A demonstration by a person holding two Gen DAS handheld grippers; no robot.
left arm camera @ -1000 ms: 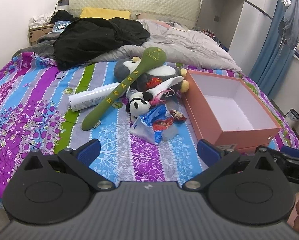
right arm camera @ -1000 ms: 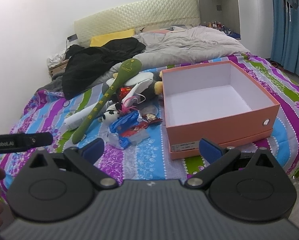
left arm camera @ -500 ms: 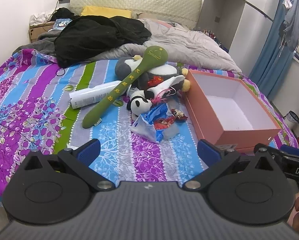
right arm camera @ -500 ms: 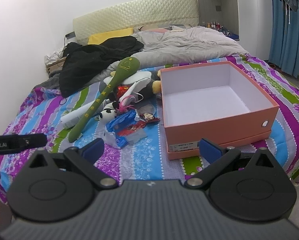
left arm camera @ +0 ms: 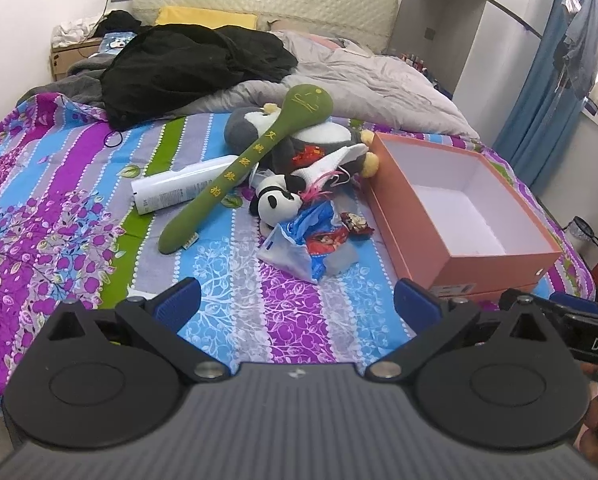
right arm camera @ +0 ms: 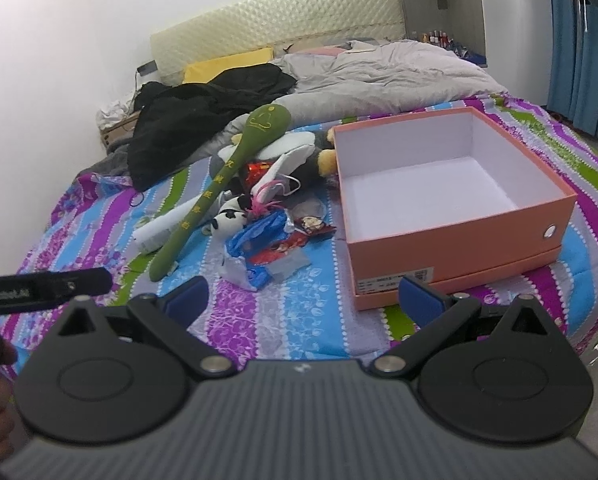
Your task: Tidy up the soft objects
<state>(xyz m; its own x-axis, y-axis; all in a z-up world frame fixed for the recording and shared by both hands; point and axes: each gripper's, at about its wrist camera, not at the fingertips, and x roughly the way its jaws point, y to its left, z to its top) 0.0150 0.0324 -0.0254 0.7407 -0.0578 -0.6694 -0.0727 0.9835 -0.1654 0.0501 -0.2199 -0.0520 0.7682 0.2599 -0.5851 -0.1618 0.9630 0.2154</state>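
here both claws (left arm camera: 297, 300) (right arm camera: 303, 300) gape before the orange box's (right arm camera: 451, 236) near edge.

White letters "DAS" on black bar (left arm camera: 595, 345) at right edge — cut off. Yellow characters along green plush stick (left arm camera: 235, 168), box label (right arm camera: 395, 280) print — both unreadable.

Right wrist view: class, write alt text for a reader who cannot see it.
An open black two-finger right gripper hovers over a striped floral bedspread. Ahead, an empty orange cardboard box sits right of a pile with a long green plush spoon and a small panda plush.
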